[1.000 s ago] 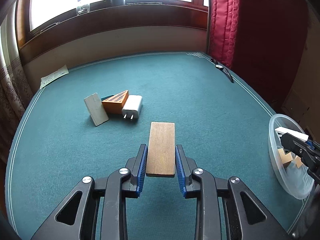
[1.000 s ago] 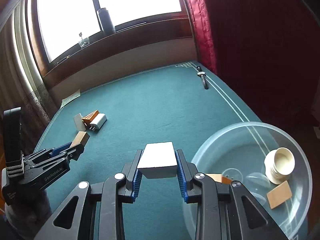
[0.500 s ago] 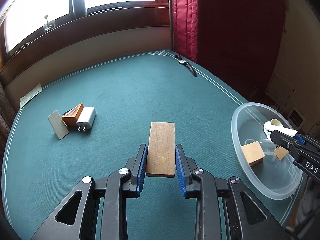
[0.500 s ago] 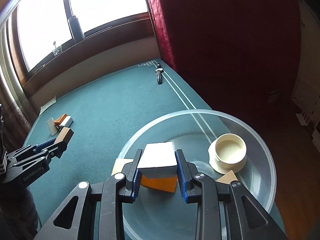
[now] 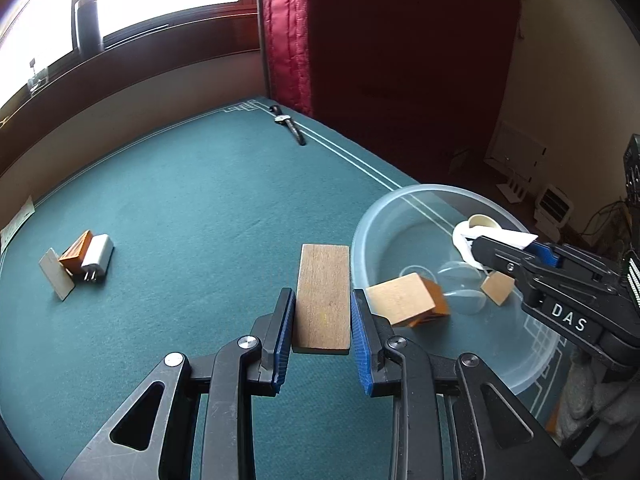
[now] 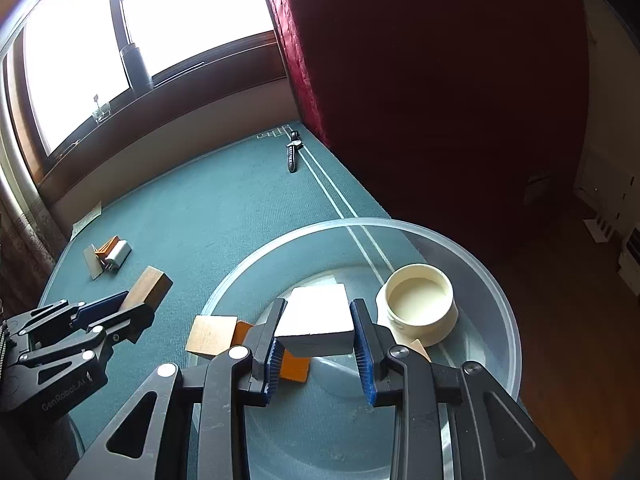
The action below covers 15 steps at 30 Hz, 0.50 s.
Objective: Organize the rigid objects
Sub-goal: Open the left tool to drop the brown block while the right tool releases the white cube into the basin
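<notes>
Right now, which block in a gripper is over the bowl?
The white rectangular block, in the right gripper. The left gripper's brown wooden block is beside the bowl.

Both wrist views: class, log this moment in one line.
left claw: shut on wooden block | right claw: shut on white block | over clear bowl

The green mat (image 5: pixel 208 200) lies open across its middle. A small cluster (image 5: pixel 80 264) of blocks and a charger sits near its left edge, and a watch (image 5: pixel 290 126) at the far corner. The bowl (image 6: pixel 496 280) is crowded: a jar (image 6: pixel 420 304), wooden blocks (image 5: pixel 404 298), and the right gripper (image 6: pixel 316 344) above it.
</notes>
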Each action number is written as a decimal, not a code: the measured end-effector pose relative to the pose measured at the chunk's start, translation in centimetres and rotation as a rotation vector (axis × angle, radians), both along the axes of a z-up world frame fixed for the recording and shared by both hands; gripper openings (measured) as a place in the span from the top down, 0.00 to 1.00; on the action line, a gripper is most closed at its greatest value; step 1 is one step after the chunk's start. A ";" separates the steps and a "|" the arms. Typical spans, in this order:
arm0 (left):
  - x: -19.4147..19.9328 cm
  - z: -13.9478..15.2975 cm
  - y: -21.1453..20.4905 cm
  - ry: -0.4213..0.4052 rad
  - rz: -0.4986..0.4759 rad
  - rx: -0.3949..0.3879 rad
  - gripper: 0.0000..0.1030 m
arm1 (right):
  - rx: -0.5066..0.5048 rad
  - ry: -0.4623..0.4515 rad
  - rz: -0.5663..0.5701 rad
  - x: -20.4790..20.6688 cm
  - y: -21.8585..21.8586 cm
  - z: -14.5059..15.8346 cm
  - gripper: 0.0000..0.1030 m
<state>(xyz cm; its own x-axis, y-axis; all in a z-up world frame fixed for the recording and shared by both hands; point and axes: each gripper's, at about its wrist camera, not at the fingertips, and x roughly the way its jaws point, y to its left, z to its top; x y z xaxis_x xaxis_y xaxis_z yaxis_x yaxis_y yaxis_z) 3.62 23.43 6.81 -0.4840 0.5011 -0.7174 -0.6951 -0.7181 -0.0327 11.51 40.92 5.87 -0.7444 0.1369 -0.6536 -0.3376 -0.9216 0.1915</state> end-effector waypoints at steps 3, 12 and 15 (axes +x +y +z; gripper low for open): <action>1.0 0.2 1.0 -0.003 -0.042 0.005 0.73 | 0.002 0.005 -0.009 0.2 0.3 0.1 0.68; 2.8 0.9 3.2 -0.027 -0.145 0.057 0.73 | 0.006 0.019 -0.040 0.7 1.3 0.4 0.68; 2.7 0.6 3.4 -0.063 -0.163 0.078 0.72 | 0.005 0.019 -0.046 0.7 1.5 0.5 0.68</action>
<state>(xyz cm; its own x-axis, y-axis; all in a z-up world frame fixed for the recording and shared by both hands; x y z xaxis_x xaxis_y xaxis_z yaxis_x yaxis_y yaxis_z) 6.30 26.87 7.45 -0.3475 0.6242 -0.6997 -0.7966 -0.5901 -0.1308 12.20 42.43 6.38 -0.7498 0.1741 -0.6383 -0.3755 -0.9063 0.1940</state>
